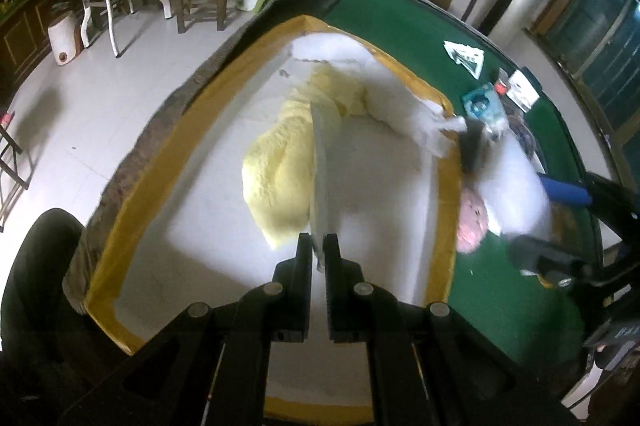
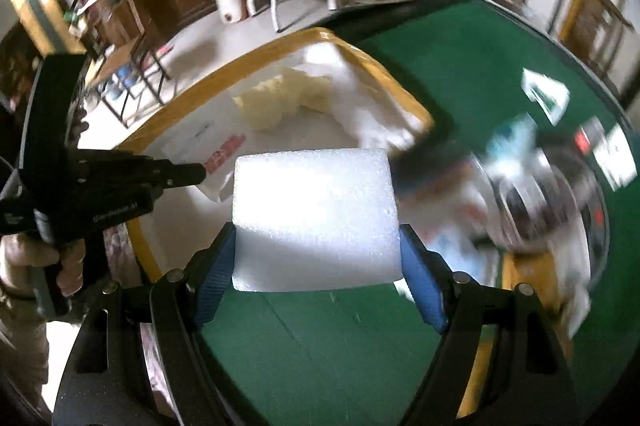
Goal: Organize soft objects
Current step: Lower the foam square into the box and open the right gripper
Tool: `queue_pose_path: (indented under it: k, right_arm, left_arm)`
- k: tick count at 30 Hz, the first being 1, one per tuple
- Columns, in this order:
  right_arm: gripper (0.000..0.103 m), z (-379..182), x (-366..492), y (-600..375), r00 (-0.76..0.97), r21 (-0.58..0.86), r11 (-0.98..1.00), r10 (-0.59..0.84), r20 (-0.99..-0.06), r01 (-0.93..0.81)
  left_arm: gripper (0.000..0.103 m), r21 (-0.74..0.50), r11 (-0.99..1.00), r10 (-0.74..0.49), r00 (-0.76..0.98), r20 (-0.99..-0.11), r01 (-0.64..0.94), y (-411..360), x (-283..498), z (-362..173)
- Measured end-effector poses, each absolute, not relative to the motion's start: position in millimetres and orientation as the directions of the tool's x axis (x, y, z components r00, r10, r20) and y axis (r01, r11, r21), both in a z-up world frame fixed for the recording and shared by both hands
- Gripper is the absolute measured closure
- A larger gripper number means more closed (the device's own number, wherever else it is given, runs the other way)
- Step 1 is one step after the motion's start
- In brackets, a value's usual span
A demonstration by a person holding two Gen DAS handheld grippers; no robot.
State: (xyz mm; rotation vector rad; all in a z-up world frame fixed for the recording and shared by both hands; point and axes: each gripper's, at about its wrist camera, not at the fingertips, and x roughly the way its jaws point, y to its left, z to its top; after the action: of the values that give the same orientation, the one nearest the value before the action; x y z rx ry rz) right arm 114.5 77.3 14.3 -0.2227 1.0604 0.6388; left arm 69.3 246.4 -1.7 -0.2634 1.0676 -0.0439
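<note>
Foam block (image 2: pixel 316 218) sits clamped in my right hand-held gripper (image 2: pixel 318 262), frame centre; my left hand-held gripper (image 1: pixel 318 250) pinches a thin sheet (image 1: pixel 322 177) over the box (image 1: pixel 132 193).

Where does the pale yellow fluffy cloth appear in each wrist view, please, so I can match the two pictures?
Left wrist: the yellow cloth lies mid-frame inside the box, beyond the left gripper.
Right wrist: the same cloth shows upper centre, at the box's far end.
Shared landmark: the box's yellow-taped rim.
</note>
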Motion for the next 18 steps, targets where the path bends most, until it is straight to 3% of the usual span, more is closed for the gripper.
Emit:
queue_pose_path:
  k: [18]
  right_arm:
    - [0.024,-35.8,151.9,170.7,0.312,-0.034,0.713,0.263,-0.913,-0.701]
  left_arm:
    - [0.099,-0.252,0.962,-0.166,0.498,-0.851,-0.11,270.0,107.2,-4.5]
